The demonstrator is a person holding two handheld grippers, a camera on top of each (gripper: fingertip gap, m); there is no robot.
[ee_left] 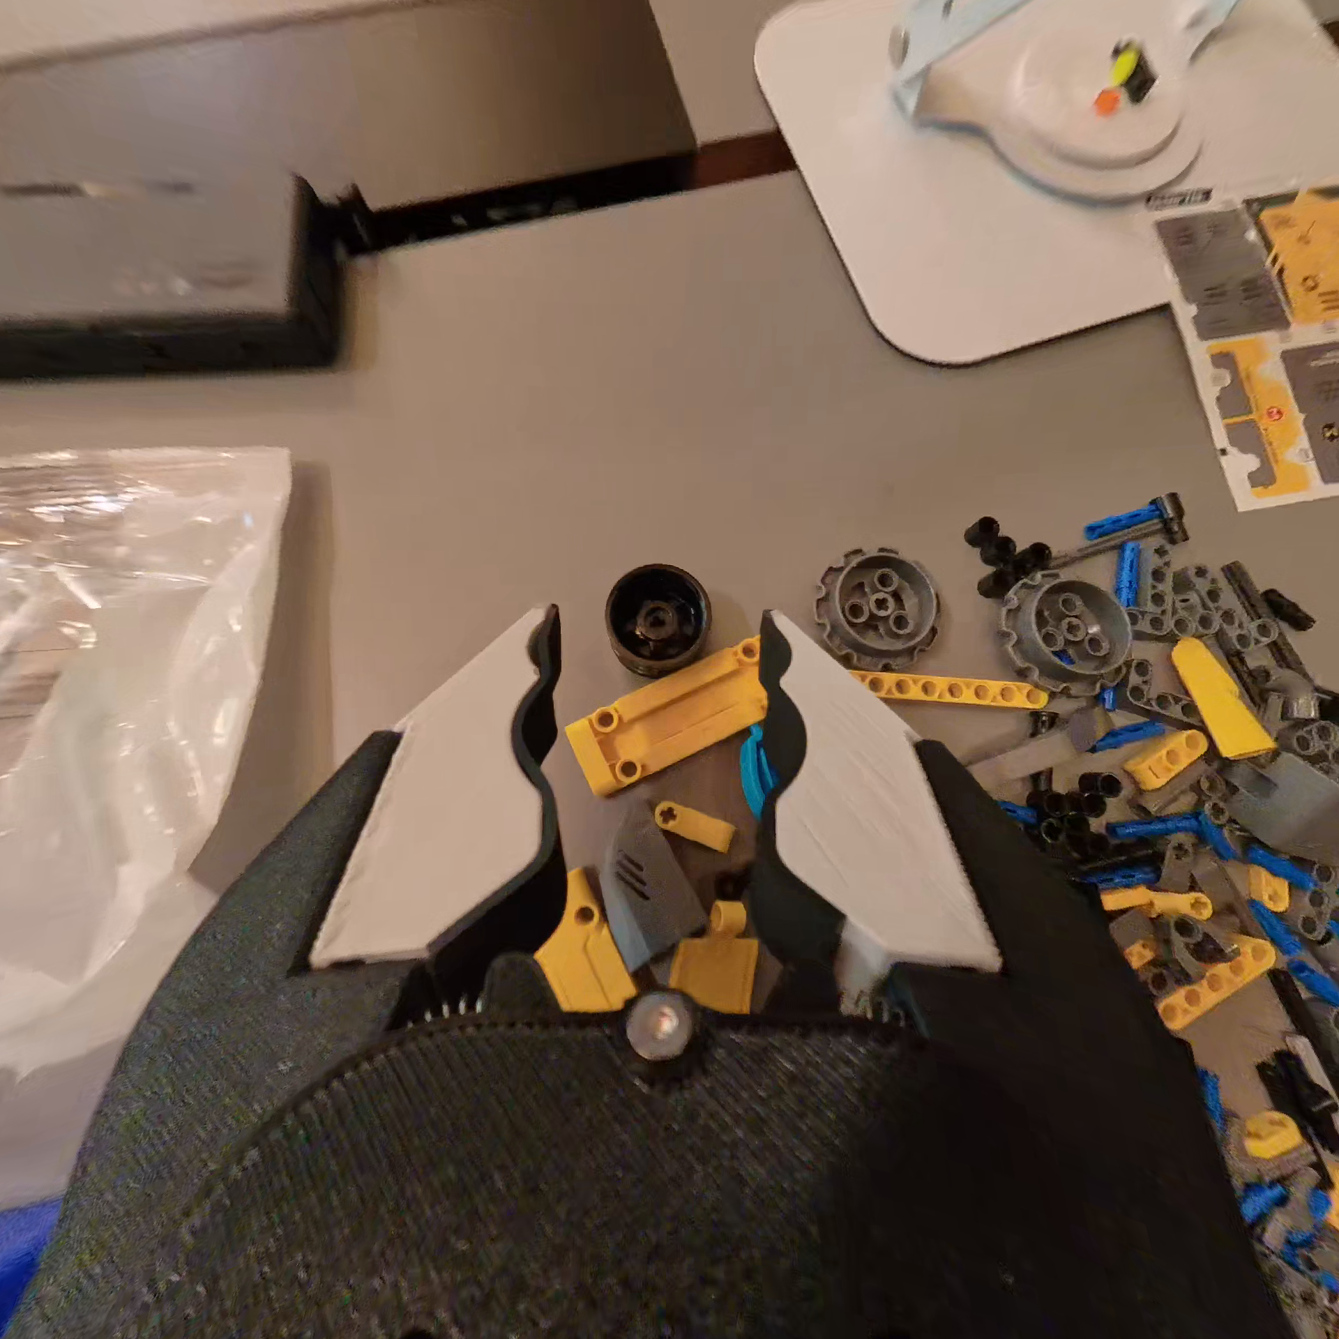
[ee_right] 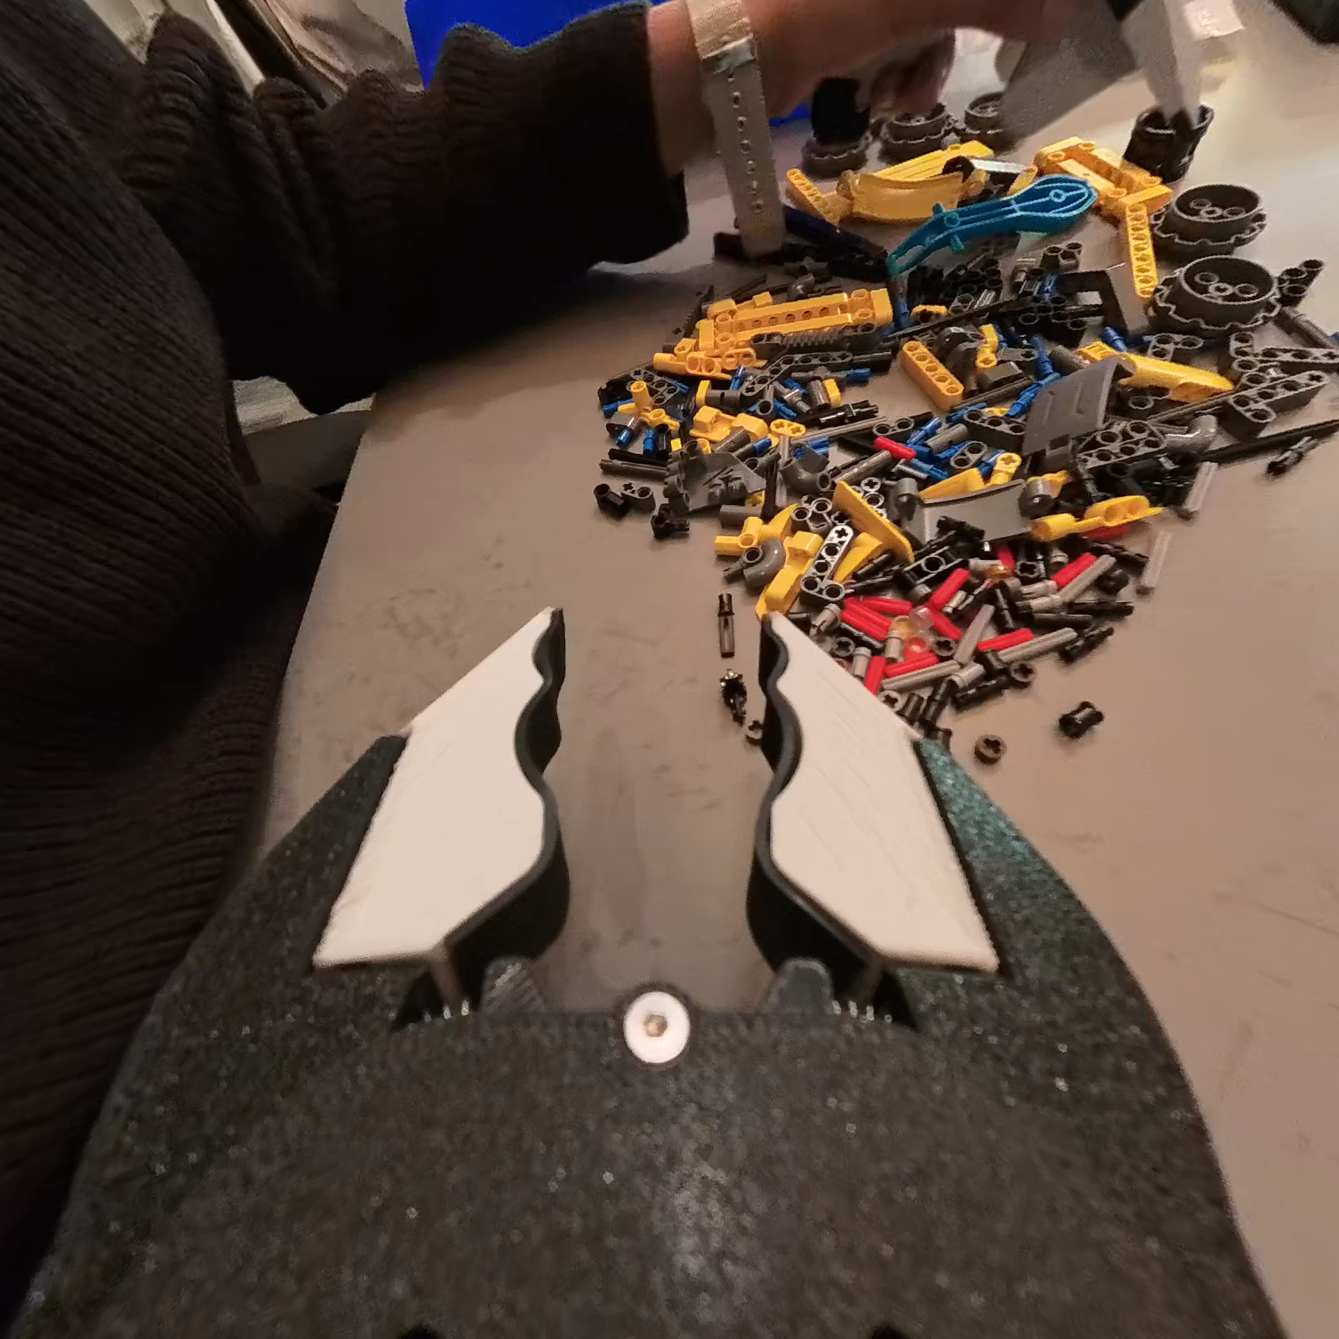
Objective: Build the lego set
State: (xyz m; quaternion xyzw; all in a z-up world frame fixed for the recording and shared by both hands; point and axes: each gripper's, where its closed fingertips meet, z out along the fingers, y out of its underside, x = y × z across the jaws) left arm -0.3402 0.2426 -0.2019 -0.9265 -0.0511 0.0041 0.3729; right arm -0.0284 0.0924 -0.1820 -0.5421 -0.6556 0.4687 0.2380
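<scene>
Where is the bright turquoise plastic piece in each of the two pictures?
Left wrist view: the turquoise piece peeks out at centre, mostly hidden behind the left gripper's right-hand finger, beside a yellow panel.
Right wrist view: the turquoise piece lies in full sight at upper right, on the far side of the pile.
Shared landmark: the two grey toothed wheels.

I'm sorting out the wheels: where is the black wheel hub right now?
In the left wrist view, the black wheel hub sits on the grey table just beyond the open left gripper, beside the yellow panel.
</scene>
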